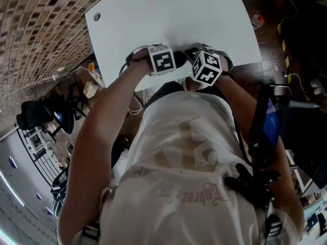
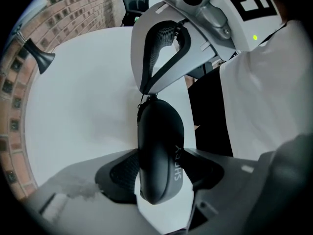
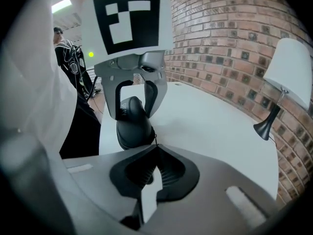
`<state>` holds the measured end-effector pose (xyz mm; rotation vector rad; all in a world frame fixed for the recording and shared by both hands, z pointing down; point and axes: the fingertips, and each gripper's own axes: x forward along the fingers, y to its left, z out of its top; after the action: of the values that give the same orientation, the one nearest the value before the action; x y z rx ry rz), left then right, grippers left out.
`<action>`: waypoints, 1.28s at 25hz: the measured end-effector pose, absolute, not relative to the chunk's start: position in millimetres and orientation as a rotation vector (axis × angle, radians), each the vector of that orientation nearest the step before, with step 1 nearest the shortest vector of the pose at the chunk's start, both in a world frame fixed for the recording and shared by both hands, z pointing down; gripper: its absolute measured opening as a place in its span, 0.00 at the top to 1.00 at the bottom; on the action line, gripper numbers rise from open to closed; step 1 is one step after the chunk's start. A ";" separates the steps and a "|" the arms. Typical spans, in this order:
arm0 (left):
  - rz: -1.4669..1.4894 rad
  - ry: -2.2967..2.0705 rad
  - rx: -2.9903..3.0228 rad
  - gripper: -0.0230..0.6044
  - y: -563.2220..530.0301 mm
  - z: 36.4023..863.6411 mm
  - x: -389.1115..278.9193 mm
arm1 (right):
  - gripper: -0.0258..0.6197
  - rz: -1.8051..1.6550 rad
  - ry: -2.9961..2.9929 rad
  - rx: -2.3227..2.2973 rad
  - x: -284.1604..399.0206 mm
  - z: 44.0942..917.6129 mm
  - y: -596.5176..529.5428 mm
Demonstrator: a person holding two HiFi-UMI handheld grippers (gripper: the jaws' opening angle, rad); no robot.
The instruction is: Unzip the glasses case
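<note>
Head view, tools: two; the left tool [image 1: 162, 60] and right tool [image 1: 207, 68] sit close together over the near edge of the white desk [image 1: 168, 14].
Head view, case: hidden beneath the tools.
Left gripper view, case: one black glasses case [image 2: 159, 146], just above the desk by the person's body.
Left gripper view, left tool [image 2: 161, 173]: jaws spread wide, pads pressing both flanks of the case.
Left gripper view, right tool [image 2: 145, 92]: tips meet at the case's far end, on the zip pull [image 2: 142, 102].
Right gripper view, right tool [image 3: 155, 148]: jaws pinched together on the small pull.
Right gripper view, lamp [image 3: 288, 67]: one, well apart.
Handling: looks like a light, stiff shell, smooth and rounded, so it probably slips easily.
Where to hold: best clamped across the body's middle, with only the pull pinched.
</note>
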<state>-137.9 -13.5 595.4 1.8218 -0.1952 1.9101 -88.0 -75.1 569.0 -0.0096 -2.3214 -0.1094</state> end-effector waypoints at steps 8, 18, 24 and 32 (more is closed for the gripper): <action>1.940 -0.166 1.752 0.49 -7.1 586.1 -147.3 | 0.94 -0.047 -2.360 0.043 -82.8 570.0 -79.4; 2.012 -0.201 1.687 0.48 -26.5 579.2 -180.8 | 0.94 0.161 -2.409 0.254 -42.0 561.0 -83.2; 2.086 -0.239 1.700 0.49 -51.8 576.4 -195.0 | 0.94 0.202 -2.388 0.342 -14.7 561.2 -66.2; 1.970 -0.204 1.824 0.45 -64.0 586.1 -172.8 | 0.94 0.241 -2.356 0.429 21.1 562.2 -50.9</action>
<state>-172.8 -64.0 586.1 1.8244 -0.2035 1.9703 21.1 -50.9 562.2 0.4294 -2.3557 0.2412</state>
